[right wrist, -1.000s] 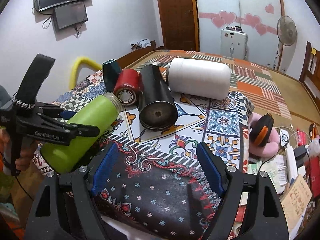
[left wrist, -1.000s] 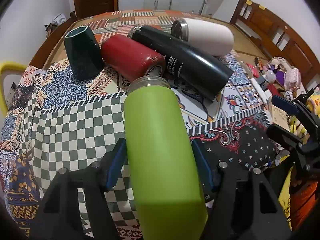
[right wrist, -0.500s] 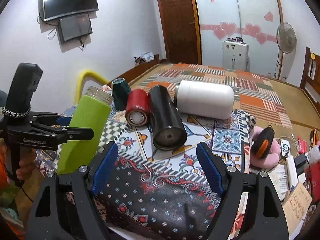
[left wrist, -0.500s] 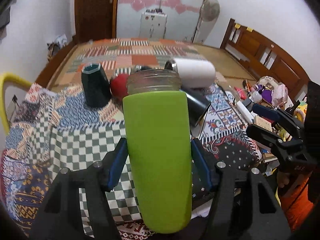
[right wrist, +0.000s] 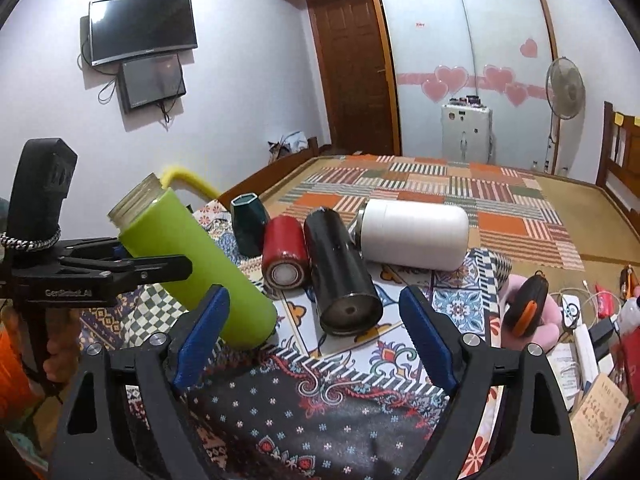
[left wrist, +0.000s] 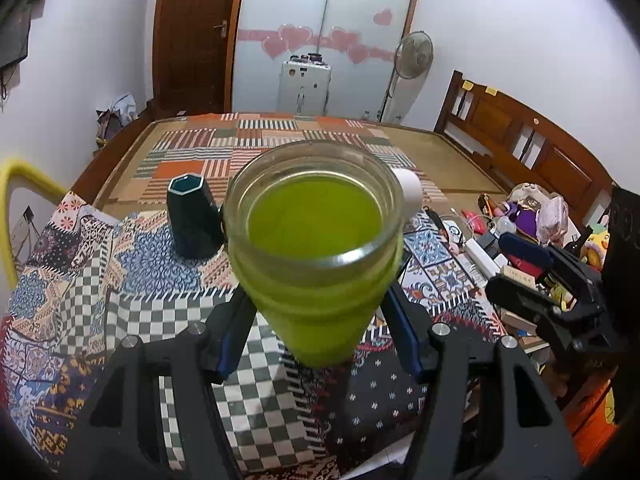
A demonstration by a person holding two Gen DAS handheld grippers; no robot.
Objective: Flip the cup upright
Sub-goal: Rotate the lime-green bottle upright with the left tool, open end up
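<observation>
My left gripper (left wrist: 318,322) is shut on a lime green cup (left wrist: 316,256) with a clear threaded rim. I look straight into its open mouth. In the right wrist view the green cup (right wrist: 192,264) is tilted, mouth up and to the left, its base touching the patterned cloth, with the left gripper (right wrist: 132,268) clamped around its middle. My right gripper (right wrist: 312,336) is open and empty, just right of the cup's base.
A red cup (right wrist: 284,256), a black flask (right wrist: 340,272) and a white flask (right wrist: 412,234) lie on their sides on the cloth (right wrist: 320,420). A dark teal cup (right wrist: 248,220) stands mouth down behind them. Clutter lies at the right edge (right wrist: 580,332).
The left gripper has lifted and tilted the green cup from lying flat toward upright, so its mouth now points up at the left wrist camera. The right gripper has stayed open.
</observation>
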